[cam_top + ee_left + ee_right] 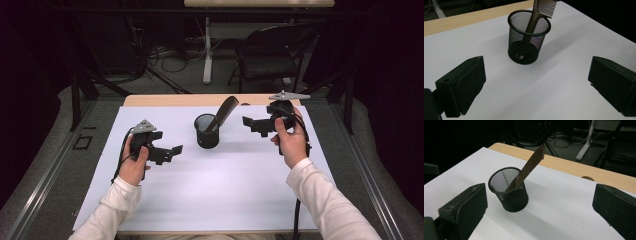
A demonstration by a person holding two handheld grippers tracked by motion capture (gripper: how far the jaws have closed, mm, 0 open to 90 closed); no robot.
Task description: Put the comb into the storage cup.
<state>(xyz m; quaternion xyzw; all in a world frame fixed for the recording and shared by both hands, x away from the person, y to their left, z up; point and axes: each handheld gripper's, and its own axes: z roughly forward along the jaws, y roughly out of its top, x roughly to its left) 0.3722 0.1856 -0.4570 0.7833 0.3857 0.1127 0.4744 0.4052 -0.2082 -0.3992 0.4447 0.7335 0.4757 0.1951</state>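
A black mesh cup (207,134) stands upright on the white sheet (225,190), a little behind the table's middle. A brown comb (225,112) leans in it, handle down and teeth up toward the right. My left gripper (169,151) hangs left of the cup, open and empty, jaws pointing at it. To the cup's right, my right gripper (254,125) is held off the table, wide open and empty. In the left gripper view the cup (529,37) and comb (543,8) lie ahead of the gripper (536,85). The right gripper view has the cup (510,195) and comb (530,166) beyond the gripper (540,210).
The white sheet covers most of the wooden table, whose bare far edge (175,100) shows behind it. A black chair (270,55) and a white table leg (207,50) stand on the floor beyond. Cables trail from both grippers toward the person.
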